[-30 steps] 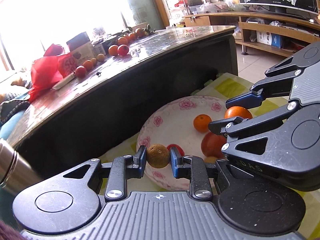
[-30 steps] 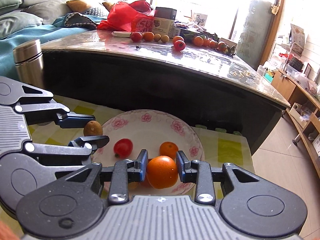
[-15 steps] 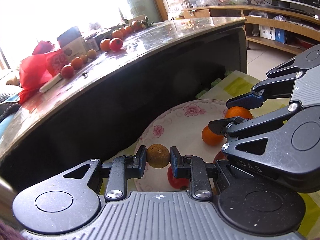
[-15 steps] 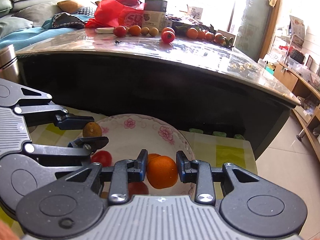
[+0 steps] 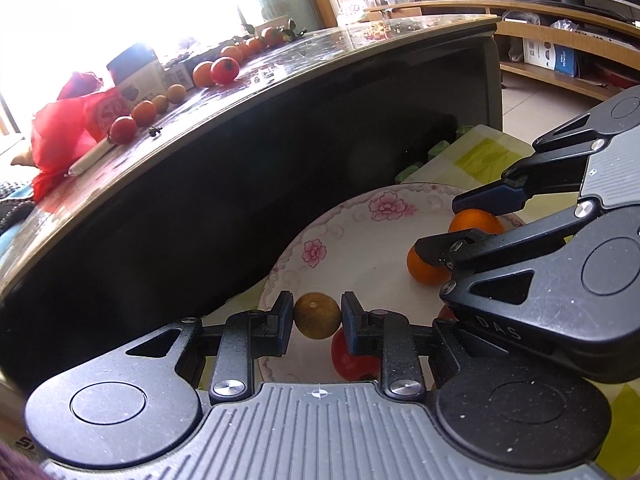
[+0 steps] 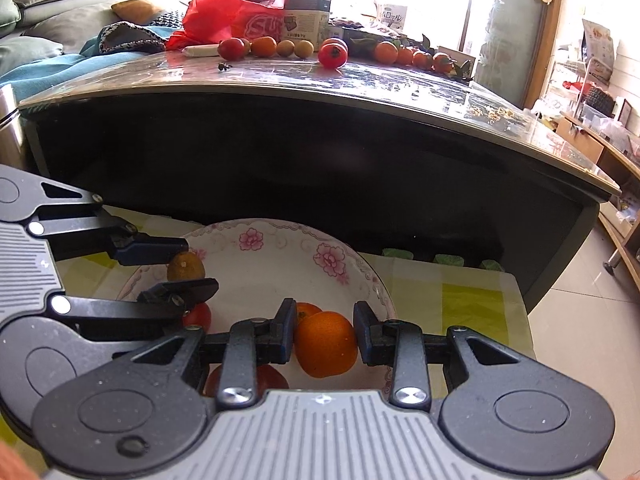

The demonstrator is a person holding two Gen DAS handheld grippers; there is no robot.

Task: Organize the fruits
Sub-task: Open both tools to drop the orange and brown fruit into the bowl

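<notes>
A white plate (image 5: 360, 236) (image 6: 280, 268) with pink flowers sits on a yellow-green checked cloth below a dark table. My left gripper (image 5: 317, 316) (image 6: 182, 268) is shut on a small brown round fruit (image 5: 317, 315) (image 6: 185, 266) just above the plate's near-left rim. Beside it, my right gripper (image 6: 325, 338) (image 5: 466, 224) is shut on an orange (image 6: 325, 344) (image 5: 474, 220) over the plate's right side. In the plate lie a second orange (image 5: 426, 270) (image 6: 306, 308) and a red tomato (image 5: 352, 360) (image 6: 198, 316). Another red fruit (image 6: 248, 378) is partly hidden under my right fingers.
The glossy dark table (image 6: 320, 152) rises right behind the plate. On its top are a row of tomatoes and oranges (image 6: 332, 52), a red bag (image 6: 224, 16) and a box (image 6: 306, 12). A steel flask (image 6: 8, 128) stands far left; tiled floor (image 6: 580, 340) lies to the right.
Both grippers have dropped lower and closer over the plate, each still shut on its fruit. The table edge now sits higher in both views.
</notes>
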